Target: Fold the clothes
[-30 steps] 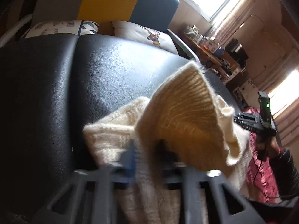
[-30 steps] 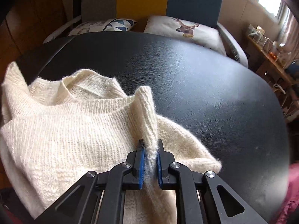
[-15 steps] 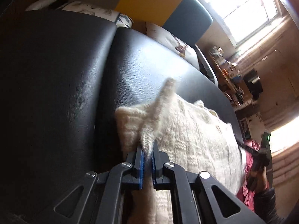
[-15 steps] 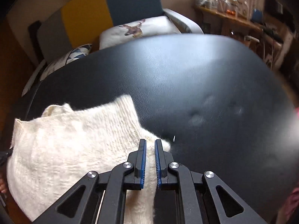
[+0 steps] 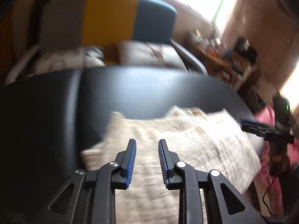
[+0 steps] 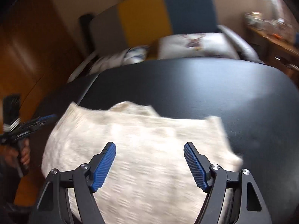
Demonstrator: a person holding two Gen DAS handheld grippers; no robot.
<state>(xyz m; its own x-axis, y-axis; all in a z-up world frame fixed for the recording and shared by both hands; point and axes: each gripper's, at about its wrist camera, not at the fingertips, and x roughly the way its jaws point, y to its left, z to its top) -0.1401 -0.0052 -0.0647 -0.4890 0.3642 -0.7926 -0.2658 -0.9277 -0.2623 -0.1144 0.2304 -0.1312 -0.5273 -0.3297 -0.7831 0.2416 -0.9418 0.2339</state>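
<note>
A cream knitted sweater (image 5: pixel 196 141) lies spread flat on the black padded table (image 5: pixel 130 91); it also fills the lower middle of the right wrist view as the sweater (image 6: pixel 142 149). My left gripper (image 5: pixel 147 143) hovers over its left part, open, with nothing between the blue pads. My right gripper (image 6: pixel 149 147) hangs above the sweater, open wide and empty. The right gripper (image 5: pixel 248 124) shows at the sweater's right edge in the left wrist view. The left gripper (image 6: pixel 43 119) shows at its left edge in the right wrist view. Both views are motion-blurred.
Behind the table stands a sofa (image 6: pixel 155 16) in grey, yellow and blue with patterned cushions (image 6: pixel 194 43). A cluttered wooden side table (image 5: pixel 220 59) sits at the right. Pink fabric (image 5: pixel 267 149) lies beside the table's right end. A wooden wall (image 6: pixel 28 43) is at left.
Both grippers have let go of the sweater and opened, the right one wide. The raised folds have dropped, and the sweater now lies flat. Both grippers have pulled back.
</note>
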